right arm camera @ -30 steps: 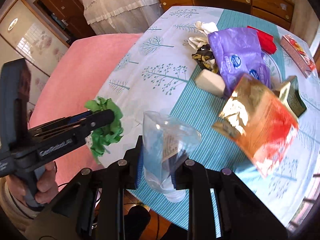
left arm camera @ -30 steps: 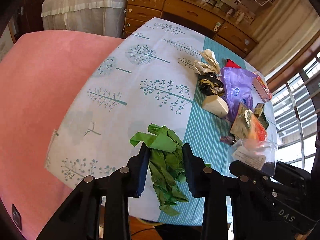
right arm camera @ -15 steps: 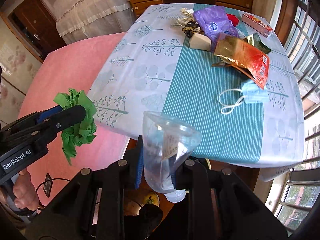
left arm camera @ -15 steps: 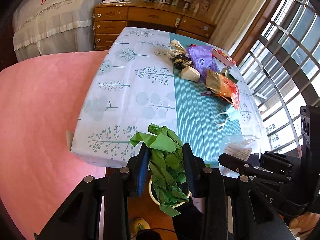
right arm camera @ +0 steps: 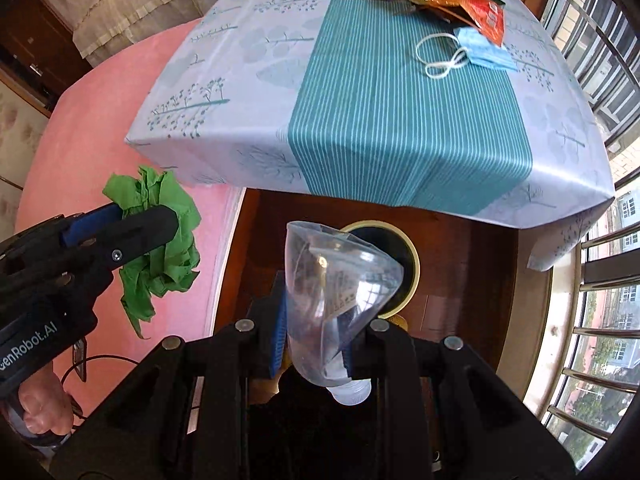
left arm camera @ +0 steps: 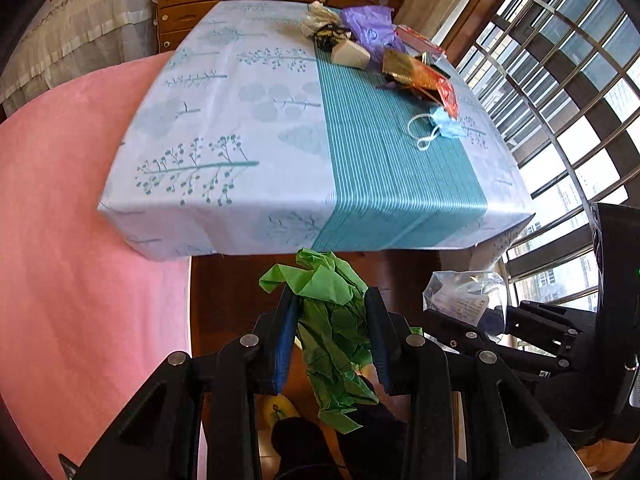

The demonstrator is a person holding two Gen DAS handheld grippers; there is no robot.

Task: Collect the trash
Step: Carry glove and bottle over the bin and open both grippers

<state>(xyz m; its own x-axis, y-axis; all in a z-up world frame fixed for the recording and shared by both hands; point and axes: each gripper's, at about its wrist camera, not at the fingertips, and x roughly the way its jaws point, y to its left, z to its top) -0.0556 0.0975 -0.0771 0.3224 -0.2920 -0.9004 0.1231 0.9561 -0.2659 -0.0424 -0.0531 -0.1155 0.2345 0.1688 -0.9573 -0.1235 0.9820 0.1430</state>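
My left gripper [left arm camera: 330, 312] is shut on a crumpled green plastic bag [left arm camera: 332, 320], which hangs past the table's near edge over the wooden floor. Seen from the right wrist, the same green bag [right arm camera: 160, 240] dangles from the left gripper [right arm camera: 132, 220] at the left. My right gripper [right arm camera: 320, 320] is shut on a squashed clear plastic bottle [right arm camera: 336, 296], cap end down. Directly behind the bottle sits a round yellow-rimmed bin [right arm camera: 404, 256] with a dark inside, on the floor. In the left wrist view the bottle [left arm camera: 460, 296] shows at the right.
The table [left arm camera: 280, 140] with a tree-print and teal-striped cloth carries more litter at its far end: a blue face mask [left arm camera: 444, 124], a red-gold snack bag [left arm camera: 424, 76], a purple bag [left arm camera: 372, 28], a beige block [left arm camera: 352, 54]. A pink surface [left arm camera: 60, 240] lies left, barred windows right.
Both grippers have drawn back off the table and now hang beyond its near edge above the floor, still gripping the green bag and the bottle. The bin has come into view.
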